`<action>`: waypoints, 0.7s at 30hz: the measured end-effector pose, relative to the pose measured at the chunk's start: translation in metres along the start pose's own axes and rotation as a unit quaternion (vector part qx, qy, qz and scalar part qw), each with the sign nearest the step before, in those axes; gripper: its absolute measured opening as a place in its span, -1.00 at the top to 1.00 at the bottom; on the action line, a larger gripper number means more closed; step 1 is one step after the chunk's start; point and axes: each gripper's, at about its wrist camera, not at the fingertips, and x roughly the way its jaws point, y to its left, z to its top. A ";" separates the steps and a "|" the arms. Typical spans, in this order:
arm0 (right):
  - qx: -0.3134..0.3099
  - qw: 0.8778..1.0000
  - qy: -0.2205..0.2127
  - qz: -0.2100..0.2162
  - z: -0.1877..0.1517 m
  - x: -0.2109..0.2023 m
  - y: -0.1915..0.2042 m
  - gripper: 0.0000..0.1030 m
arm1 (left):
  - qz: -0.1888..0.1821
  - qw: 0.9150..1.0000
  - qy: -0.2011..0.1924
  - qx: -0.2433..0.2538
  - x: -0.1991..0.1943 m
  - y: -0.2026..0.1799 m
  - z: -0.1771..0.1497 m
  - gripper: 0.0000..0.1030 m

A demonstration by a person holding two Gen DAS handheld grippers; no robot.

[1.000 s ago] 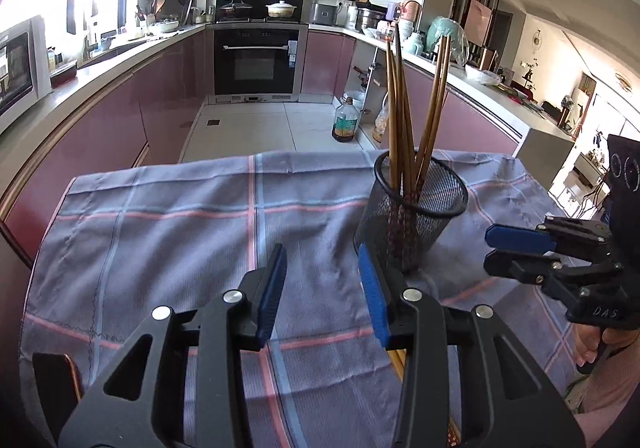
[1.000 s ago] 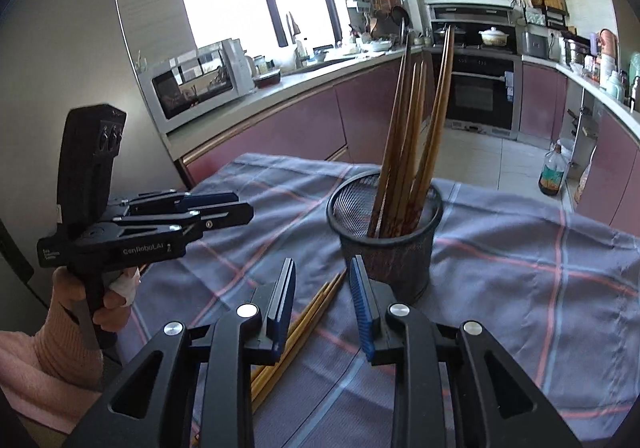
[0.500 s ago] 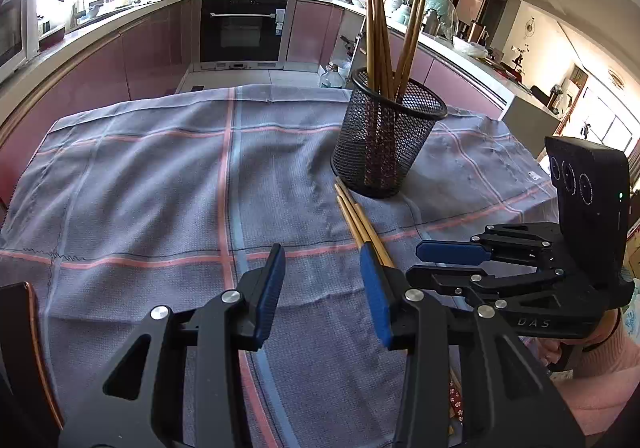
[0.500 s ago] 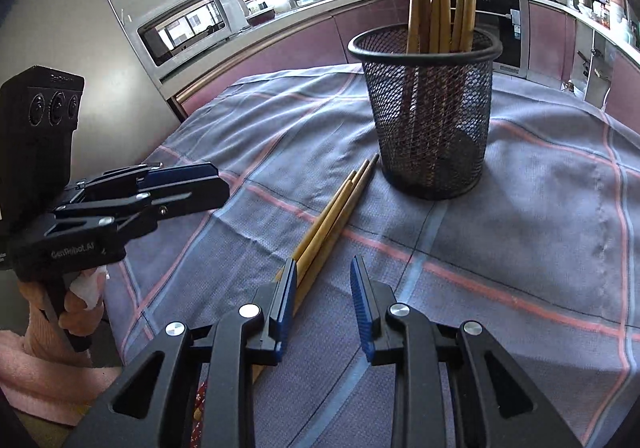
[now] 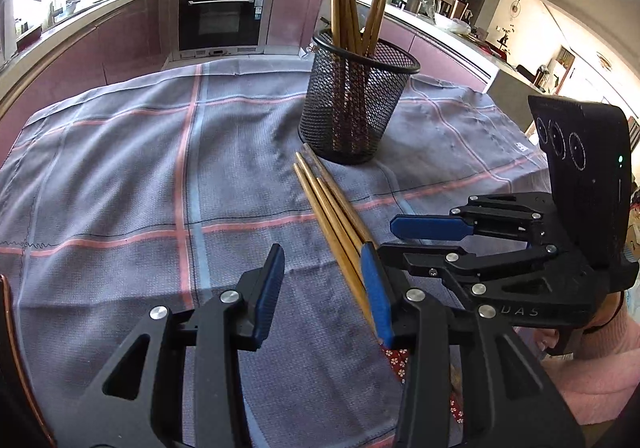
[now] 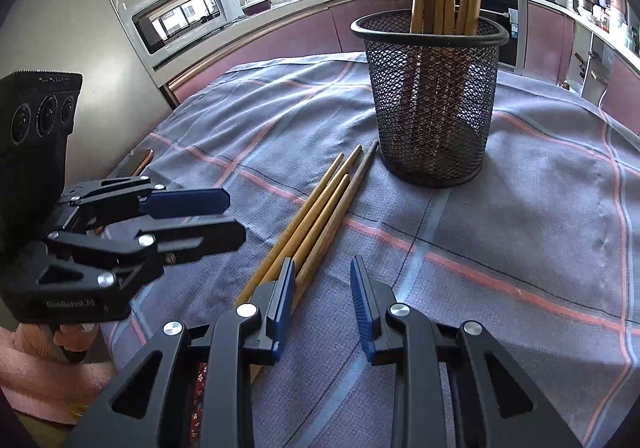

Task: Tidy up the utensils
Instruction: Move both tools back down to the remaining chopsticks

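A bundle of loose chopsticks (image 6: 316, 224) is seen lying flat on the plaid cloth (image 6: 540, 216), tips just beside the black mesh holder (image 6: 434, 100), where other chopsticks already stand upright. Both grippers are held low over the bundle's near end: the left gripper (image 5: 322, 292) and the right gripper (image 6: 322, 296) are each parted with nothing between the pads. The pick-up step is judged to be in hand; one chopstick must be straddled and pinched

chopsticks (image 5: 332, 212): four, flat, bunched (wooden) | mesh holder (image 6: 432, 100): upright, holding more
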 end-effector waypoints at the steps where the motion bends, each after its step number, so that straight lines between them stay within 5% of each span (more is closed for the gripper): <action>1: -0.001 1.000 0.000 -0.002 0.000 0.000 0.000 0.49 | -0.001 1.000 0.005 0.003 0.003 -0.002 0.000 0.24; 21: -0.005 1.000 0.001 -0.006 0.006 0.001 0.000 0.49 | 0.013 0.999 0.036 0.021 0.023 -0.003 -0.003 0.39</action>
